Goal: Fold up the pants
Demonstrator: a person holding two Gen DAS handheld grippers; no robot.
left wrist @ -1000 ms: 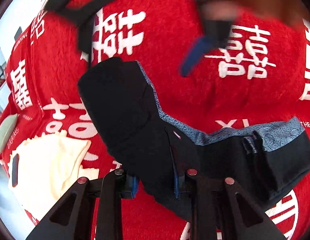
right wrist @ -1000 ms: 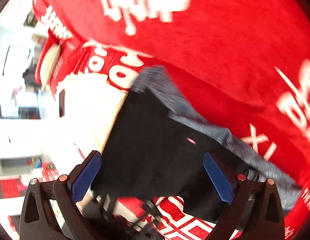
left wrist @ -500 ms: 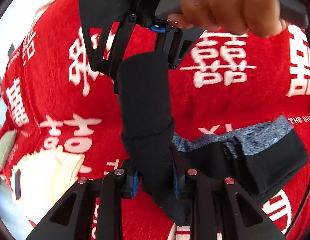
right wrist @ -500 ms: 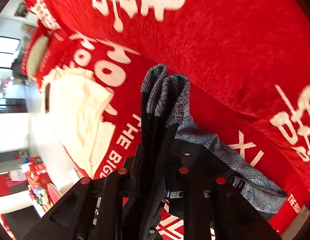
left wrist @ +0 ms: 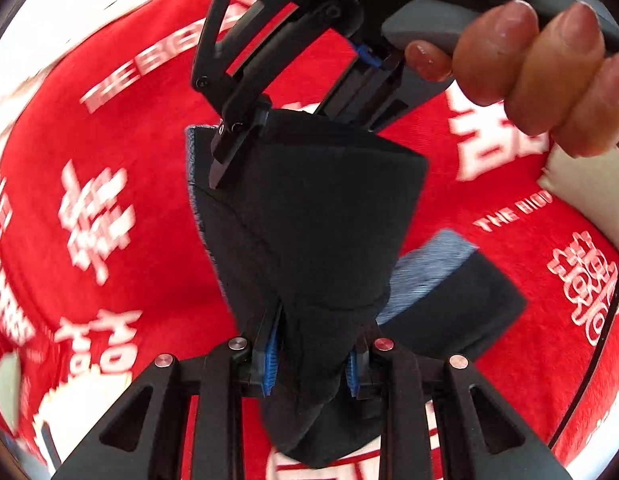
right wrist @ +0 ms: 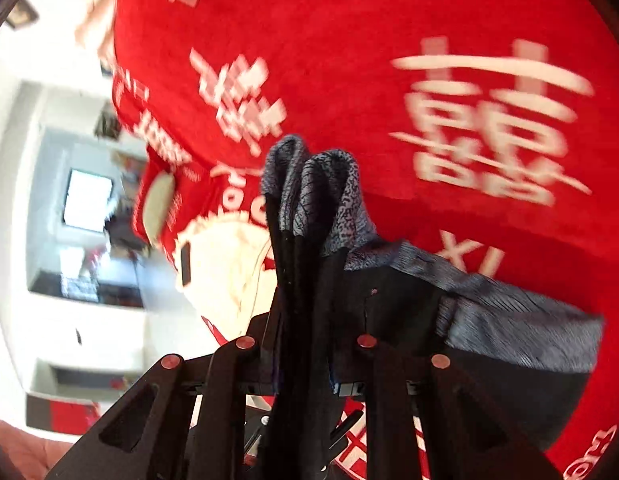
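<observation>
The pants [left wrist: 309, 216], black with a grey patterned waistband, hang lifted above the red blanket [left wrist: 121, 128], pinched by both tools at once. The left gripper [left wrist: 311, 364] has its two blue-padded fingers [left wrist: 269, 354] drawn in narrow on a thick bunch of the black cloth, which bulges out below and above the pads. From there the fabric rises as a broad folded panel to the right gripper [left wrist: 245, 136], seen from the left wrist view at the top of the panel, its black fingers clamped on the upper corner beside a sliver of grey band. The person's hand [left wrist: 525, 68] wraps the grey handle of that tool. In the right wrist view, the right gripper [right wrist: 301, 364] is closed tight on several stacked layers, with folds of the grey waistband [right wrist: 313, 196] standing up beyond the fingertips. A cream garment [right wrist: 225, 260] lies on the blanket behind.
</observation>
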